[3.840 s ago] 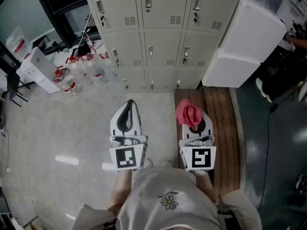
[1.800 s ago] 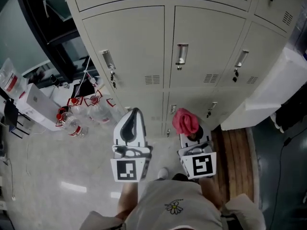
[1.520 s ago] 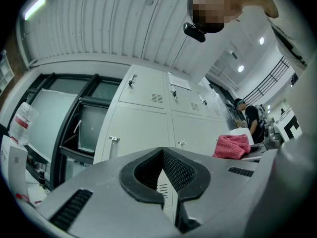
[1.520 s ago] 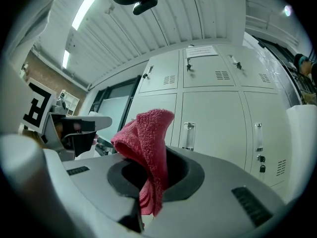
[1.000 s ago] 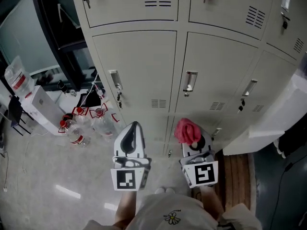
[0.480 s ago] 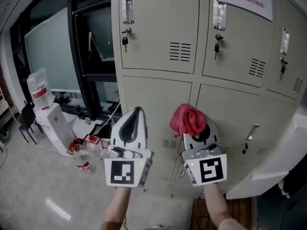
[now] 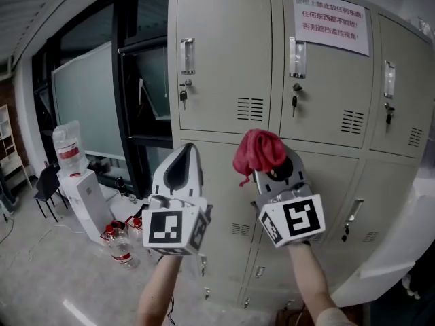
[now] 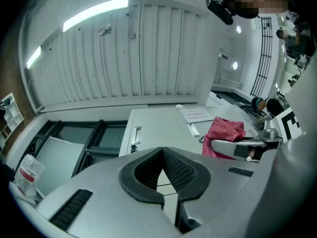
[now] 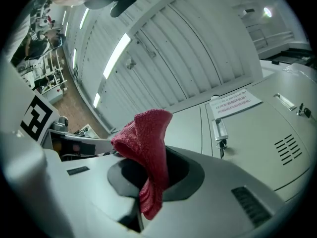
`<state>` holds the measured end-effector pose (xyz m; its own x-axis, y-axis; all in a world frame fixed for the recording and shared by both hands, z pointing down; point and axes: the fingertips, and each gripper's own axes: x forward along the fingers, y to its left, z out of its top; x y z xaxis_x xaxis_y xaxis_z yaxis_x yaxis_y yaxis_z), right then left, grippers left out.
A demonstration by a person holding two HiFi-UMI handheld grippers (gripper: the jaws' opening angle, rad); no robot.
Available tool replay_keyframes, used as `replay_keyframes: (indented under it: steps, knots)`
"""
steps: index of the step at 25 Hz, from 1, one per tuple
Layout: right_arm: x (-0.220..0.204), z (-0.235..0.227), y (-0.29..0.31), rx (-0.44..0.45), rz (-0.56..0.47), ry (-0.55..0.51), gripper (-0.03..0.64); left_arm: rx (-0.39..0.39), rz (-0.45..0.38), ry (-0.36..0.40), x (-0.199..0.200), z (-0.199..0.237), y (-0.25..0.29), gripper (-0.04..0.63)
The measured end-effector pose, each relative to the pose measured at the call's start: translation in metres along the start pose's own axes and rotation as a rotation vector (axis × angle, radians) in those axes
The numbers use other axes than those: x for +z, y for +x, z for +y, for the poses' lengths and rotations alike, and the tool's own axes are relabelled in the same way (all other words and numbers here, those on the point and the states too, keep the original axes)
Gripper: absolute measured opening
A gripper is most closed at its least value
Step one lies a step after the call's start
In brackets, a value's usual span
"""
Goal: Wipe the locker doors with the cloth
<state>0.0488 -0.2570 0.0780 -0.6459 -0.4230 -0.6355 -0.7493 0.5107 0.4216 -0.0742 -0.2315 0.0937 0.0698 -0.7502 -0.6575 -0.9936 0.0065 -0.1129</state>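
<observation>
Left gripper [image 8: 164, 157]: the fingers were seen pressed together along their dark pads, with nothing caught between them.
Right gripper [image 9: 151, 170]: the fingers were clamped on the red cloth [image 9: 146, 142].
Cloth position: it was pinched between the right fingers, with a bunched mass standing out past the fingertips. A short tail was hung down between the pads, toward the gripper body.
Locker doors [image 7: 224, 60]: a bank of pale grey doors was faced beyond both sets of fingertips. In the head view the cloth was seen over the seam between the upper row and the row below it.
Contact: whether the cloth was touching a door could not be told from any view.
Gripper spacing: the two grippers were held side by side and apart, both tilted up toward the lockers. The right fingertips were raised slightly higher than the left.
Marker cubes: one was carried at the rear of each gripper, on the side away from the fingers; the left cube [image 7: 170, 229] and the right cube [image 7: 292, 219] were turned to the head camera.
Paper notice [image 7: 331, 22]: it was stuck on the upper middle door, above and beyond the right fingertips.
Door handles: one handle [image 7: 187, 55] was set above the left fingertips, with a key [image 7: 182, 96] hung under it.
Water dispenser [image 7: 81, 199]: it was stood well off to the left of the left fingers.
Plastic bottles [image 7: 119, 246]: they were left on the floor beside the dispenser.
</observation>
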Motion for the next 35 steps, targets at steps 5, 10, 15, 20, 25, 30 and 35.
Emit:
replay_keyframes:
  steps: [5, 10, 15, 20, 25, 30, 35]
  knots:
    - [0.011, -0.017, 0.017, 0.01, -0.024, 0.019, 0.031, -0.04, -0.007, 0.042, 0.0, -0.007, 0.015, 0.015]
    - [0.031, -0.029, 0.044, 0.025, -0.064, 0.009, 0.031, -0.038, -0.036, 0.033, 0.018, 0.006, 0.041, 0.015]
    - [0.044, -0.034, 0.081, 0.017, -0.101, -0.034, 0.031, -0.059, -0.054, 0.058, 0.031, 0.021, 0.076, 0.015]
    - [0.058, -0.027, 0.132, 0.046, -0.133, -0.05, 0.031, -0.077, -0.095, 0.056, 0.05, 0.045, 0.112, 0.015]
    - [0.084, -0.024, 0.205, 0.056, -0.139, -0.145, 0.031, -0.08, -0.112, 0.016, 0.065, 0.081, 0.155, 0.015]
    - [0.112, -0.028, 0.292, 0.069, -0.079, -0.22, 0.031, -0.061, -0.115, 0.045, 0.079, 0.122, 0.195, 0.015]
    - [0.122, -0.031, 0.358, 0.088, 0.056, -0.256, 0.031, -0.083, -0.124, 0.041, 0.089, 0.15, 0.225, 0.015]
